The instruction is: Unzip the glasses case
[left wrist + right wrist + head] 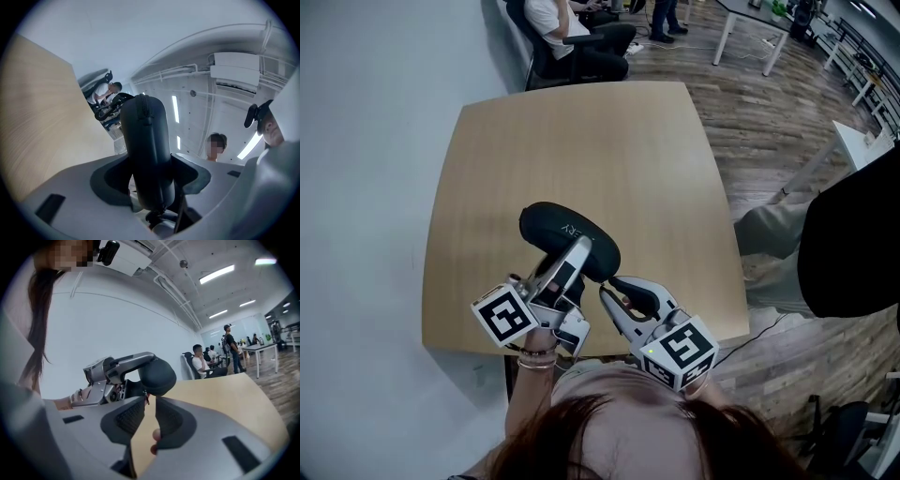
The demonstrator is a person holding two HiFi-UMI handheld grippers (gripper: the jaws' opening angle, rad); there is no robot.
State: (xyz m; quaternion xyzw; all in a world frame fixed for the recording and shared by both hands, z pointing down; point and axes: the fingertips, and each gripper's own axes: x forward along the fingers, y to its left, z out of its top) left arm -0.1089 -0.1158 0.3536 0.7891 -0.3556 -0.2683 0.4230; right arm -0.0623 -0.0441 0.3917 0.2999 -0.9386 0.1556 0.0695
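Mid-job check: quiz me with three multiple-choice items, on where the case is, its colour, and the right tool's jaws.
1. Where is the glasses case? A loose on the table; B between the left tool's jaws; C on the floor.
2. Its colour? A black; B red; C white.
3. The right tool's jaws? A clamped round the case's body; B slightly apart; C out of view.
Answers: 1 B, the left tool's jaws press its sides. 2 A, its shell is black. 3 B, a gap shows between them.
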